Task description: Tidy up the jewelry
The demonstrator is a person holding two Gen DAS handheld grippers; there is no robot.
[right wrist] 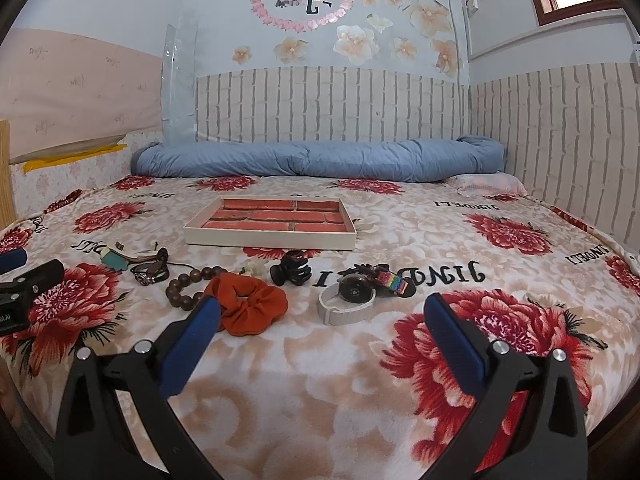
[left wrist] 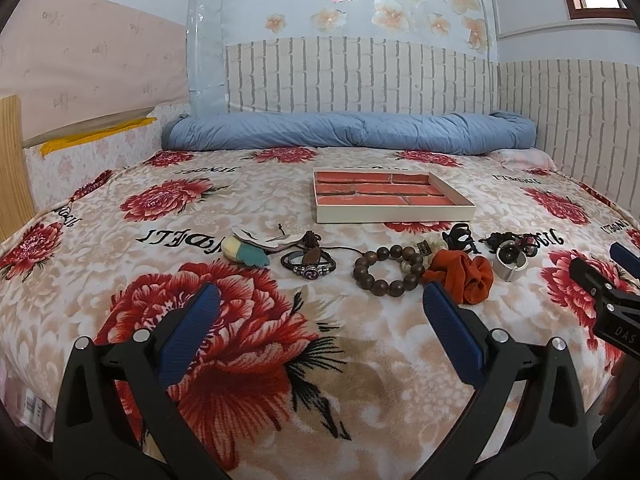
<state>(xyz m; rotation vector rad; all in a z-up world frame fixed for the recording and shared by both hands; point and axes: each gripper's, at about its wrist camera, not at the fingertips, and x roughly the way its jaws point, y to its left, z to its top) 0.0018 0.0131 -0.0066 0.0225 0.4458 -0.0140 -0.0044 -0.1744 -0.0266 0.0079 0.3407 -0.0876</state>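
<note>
- Looking along the left wrist view, the left gripper [left wrist: 320, 300] hangs over the floral blanket [left wrist: 360, 360] with its jaws spread wide and nothing between them.
- Beyond its blue pads lie a wooden bead bracelet [left wrist: 389, 267], a dark cord bracelet [left wrist: 308, 265], an orange scrunchie [left wrist: 464, 274], a black hair claw [left wrist: 459, 239] and a watch on a pale band [left wrist: 509, 261], in a loose row.
- Farther back sits the shallow tray [left wrist: 394, 213], its red brick-patterned floor bare.
- From the right wrist view, the right gripper [right wrist: 322, 314] is likewise released and empty, low over the blanket.
- Its left pad overlaps the scrunchie [right wrist: 252, 304]; whether they touch I cannot tell.
- The watch [right wrist: 348, 298] lies just ahead, the hair claw [right wrist: 290, 272] beyond, the tray [right wrist: 270, 238] behind them.
</note>
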